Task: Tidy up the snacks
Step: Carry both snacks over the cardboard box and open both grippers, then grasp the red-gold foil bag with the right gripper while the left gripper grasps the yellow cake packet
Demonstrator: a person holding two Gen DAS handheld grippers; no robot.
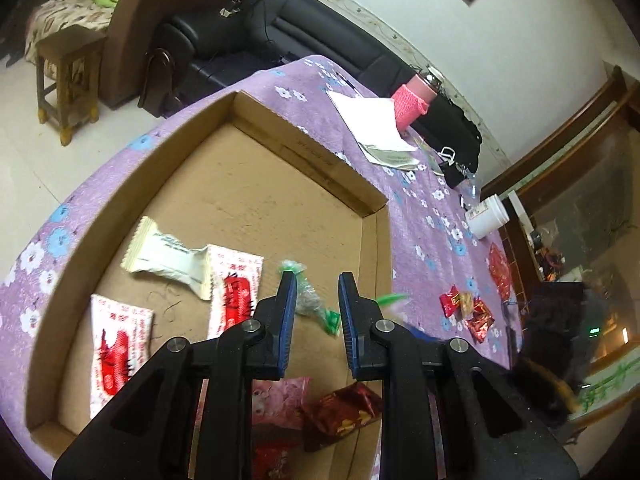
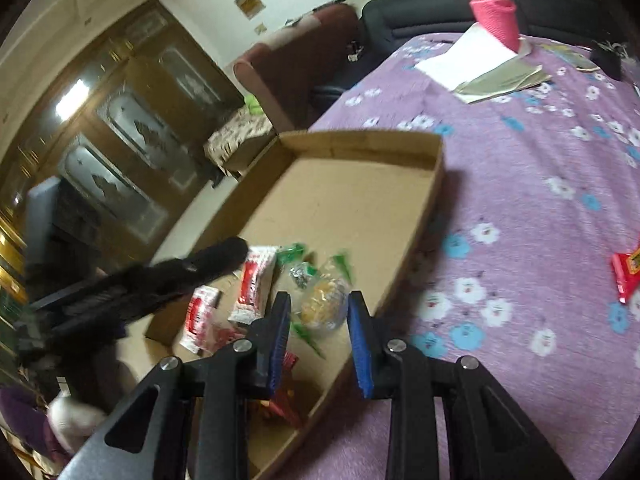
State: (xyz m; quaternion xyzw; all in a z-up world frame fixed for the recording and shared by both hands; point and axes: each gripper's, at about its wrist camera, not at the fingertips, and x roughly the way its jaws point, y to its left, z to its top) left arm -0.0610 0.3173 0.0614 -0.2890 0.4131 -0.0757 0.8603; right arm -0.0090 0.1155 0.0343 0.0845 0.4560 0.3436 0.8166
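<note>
A shallow cardboard box [image 1: 304, 152] [image 2: 436, 168] sits on the purple flowered tablecloth [image 1: 424, 204] [image 2: 520, 216]. It holds a cream packet [image 1: 168, 256], red-and-white packets [image 1: 236, 292] [image 2: 256, 284], a green-ended clear candy [image 1: 310, 300], a pink packet [image 1: 280, 400] and a dark red packet [image 1: 344, 408]. My left gripper [image 1: 318, 292] is open over the box, empty. My right gripper [image 2: 316, 308] is open above the box; a clear-wrapped yellow candy [image 2: 324, 300] with green ends lies in the air or on the box floor between its fingers. Red candies [image 1: 468, 308] [image 2: 624, 276] lie on the cloth outside the box.
Papers [image 1: 372, 124] [image 2: 480, 68], a pink-sleeved bottle [image 1: 412, 100] [image 2: 492, 12], a white jar [image 1: 486, 216] and black clips [image 1: 452, 168] stand at the table's far side. A black sofa [image 1: 280, 24], a wooden stool [image 1: 68, 76] and a cabinet [image 2: 120, 120] surround the table.
</note>
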